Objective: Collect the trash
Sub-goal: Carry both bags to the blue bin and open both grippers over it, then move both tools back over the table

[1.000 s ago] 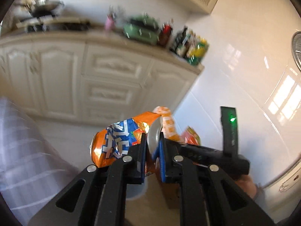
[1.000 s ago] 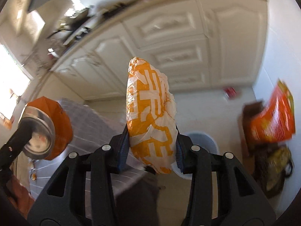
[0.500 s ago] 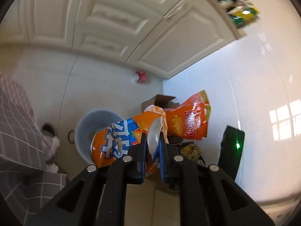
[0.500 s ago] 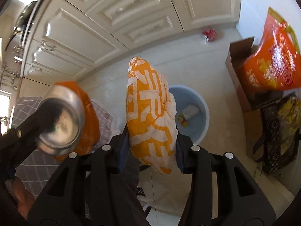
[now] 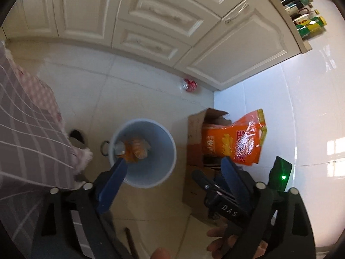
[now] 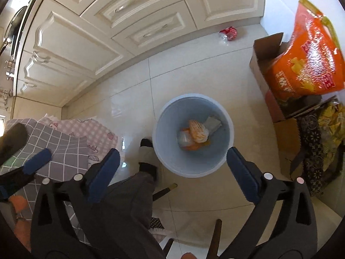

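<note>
Trash (image 5: pixel 134 151), an orange can and wrapper, lies inside the blue bin (image 5: pixel 168 151) in the left wrist view below the left tongs (image 5: pixel 172 172), just opened wide and empty, while the right wrist view shows the orange-white bag (image 6: pixel 197 130) there too, the right tongs (image 6: pixel 172 161) likewise just spread, holding nothing.

Cream cabinets (image 6: pixel 90 41) span the top; a cardboard box (image 6: pixel 265 64) and checked cloth (image 6: pixel 64 142) flank the frame's right and left.
</note>
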